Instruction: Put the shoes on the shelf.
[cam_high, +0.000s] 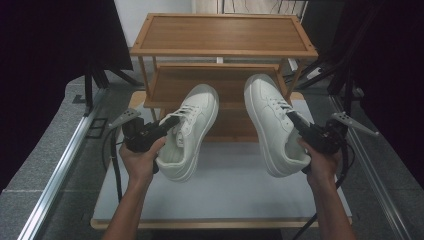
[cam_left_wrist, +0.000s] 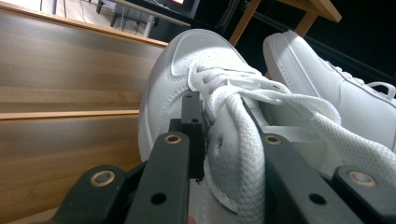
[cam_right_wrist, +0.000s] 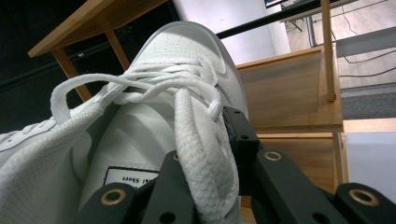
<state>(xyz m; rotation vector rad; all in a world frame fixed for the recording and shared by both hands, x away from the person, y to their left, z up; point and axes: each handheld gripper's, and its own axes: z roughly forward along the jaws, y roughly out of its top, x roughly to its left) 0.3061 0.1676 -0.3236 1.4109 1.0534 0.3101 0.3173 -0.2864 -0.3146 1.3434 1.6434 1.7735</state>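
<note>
The left gripper (cam_high: 167, 125) has its jaws clenched on the side wall of the left shoe (cam_high: 192, 127), by the laces, and holds that shoe in the air above the table (cam_high: 225, 195). In the left gripper view one jaw lies inside the shoe's opening and the other outside it, with the padded collar and tongue (cam_left_wrist: 233, 140) pinched between them. The shoe's toe points away from the person, toward the rack (cam_high: 222, 55), and its sole tilts to the right in the high view

The right gripper (cam_high: 296, 121) grips the right shoe (cam_high: 272, 120) the same way: its jaws are clenched on the shoe's inner side wall near the laces, and the shoe hangs clear of the table. In the right gripper view a thick lace (cam_right_wrist: 196, 149) runs down between the jaws, and a label (cam_right_wrist: 133, 177) shows on the tongue. This toe also points toward the rack and reaches over the edge of its middle shelf (cam_high: 215, 82) in the high view

The two shoes are side by side, apart from each other, both white, in front of the wooden rack. The person's left hand (cam_high: 140, 160) and right hand (cam_high: 320, 160) come in from the bottom, each wrapped around its gripper, with cables trailing down beside the forearms
</note>
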